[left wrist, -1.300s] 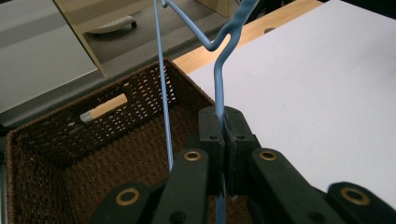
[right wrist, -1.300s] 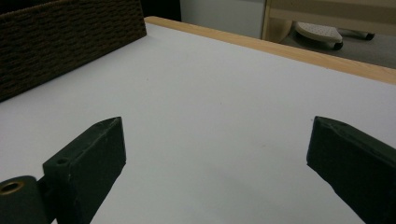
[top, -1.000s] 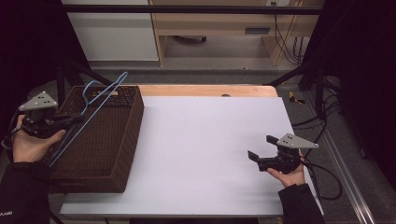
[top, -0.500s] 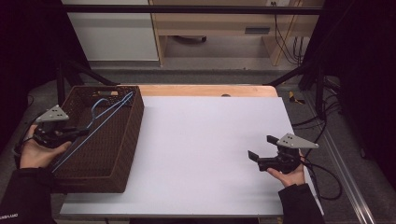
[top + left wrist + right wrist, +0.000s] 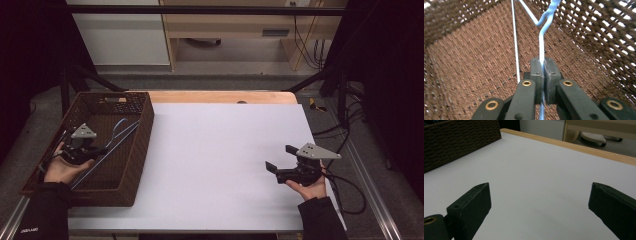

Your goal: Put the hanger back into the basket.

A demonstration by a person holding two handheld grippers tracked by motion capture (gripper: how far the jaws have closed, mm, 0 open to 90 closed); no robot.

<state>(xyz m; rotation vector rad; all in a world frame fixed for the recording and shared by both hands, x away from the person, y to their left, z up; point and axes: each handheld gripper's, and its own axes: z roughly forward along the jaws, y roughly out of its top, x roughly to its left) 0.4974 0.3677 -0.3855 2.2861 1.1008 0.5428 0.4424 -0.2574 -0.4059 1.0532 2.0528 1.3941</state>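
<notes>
Hanger [image 5: 117, 134] now lower inside basket [image 5: 131, 176], left fingers [image 5: 537, 72] clamped.

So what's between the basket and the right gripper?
Nothing but bare white table. The high view shows it between the basket and the right gripper, whose jaws stand open.

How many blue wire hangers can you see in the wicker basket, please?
1: the blue wire hanger lies slanted in the brown wicker basket, its wire clamped by the left gripper. None other shows.
</notes>
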